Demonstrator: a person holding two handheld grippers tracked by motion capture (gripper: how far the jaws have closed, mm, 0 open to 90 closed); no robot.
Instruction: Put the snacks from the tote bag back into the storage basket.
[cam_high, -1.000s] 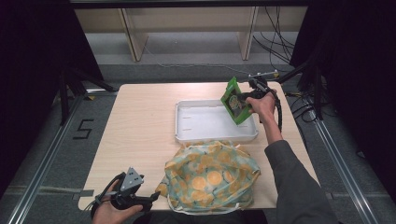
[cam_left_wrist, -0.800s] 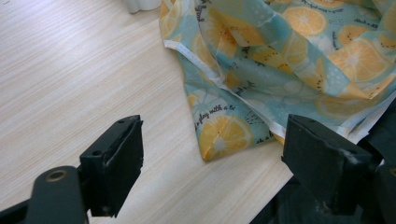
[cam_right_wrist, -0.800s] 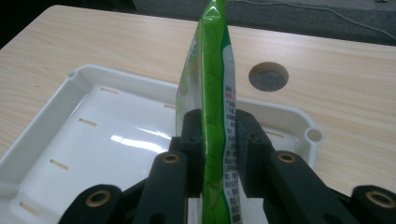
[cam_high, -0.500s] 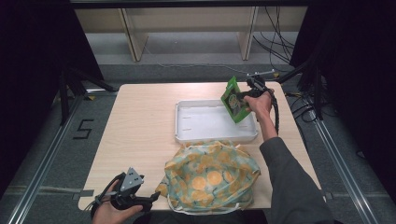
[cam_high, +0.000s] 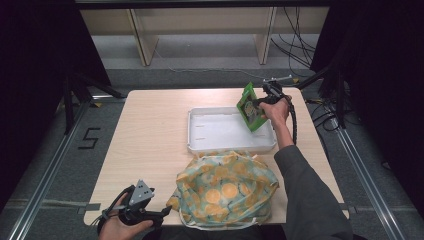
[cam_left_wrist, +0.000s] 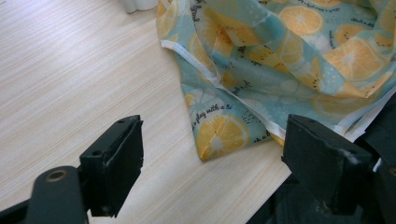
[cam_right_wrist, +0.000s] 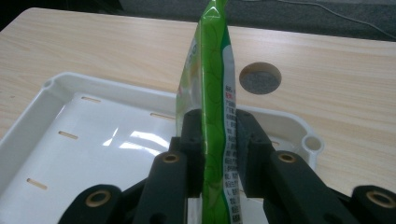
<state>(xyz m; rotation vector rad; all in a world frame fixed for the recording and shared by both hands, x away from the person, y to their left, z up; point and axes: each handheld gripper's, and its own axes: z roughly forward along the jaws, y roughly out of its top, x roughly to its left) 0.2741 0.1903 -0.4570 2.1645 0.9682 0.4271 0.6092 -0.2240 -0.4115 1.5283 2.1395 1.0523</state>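
A green snack packet hangs tilted over the right end of the white tray, with my right gripper shut on it. In the right gripper view the packet stands edge-on between the two black jaws of the right gripper, above the tray. A fabric bag printed with orange slices lies at the table's front edge. My left gripper rests open just left of the bag. In the left gripper view a corner of the bag lies ahead of the open left gripper, untouched.
A round grommet hole sits in the tabletop behind the tray. The bare left half of the table is light wood. Cables trail off the right side, and wooden frame legs stand behind the table.
My right gripper with the green packet has shifted slightly to the left over the tray. The left hand and the bag have stayed put.
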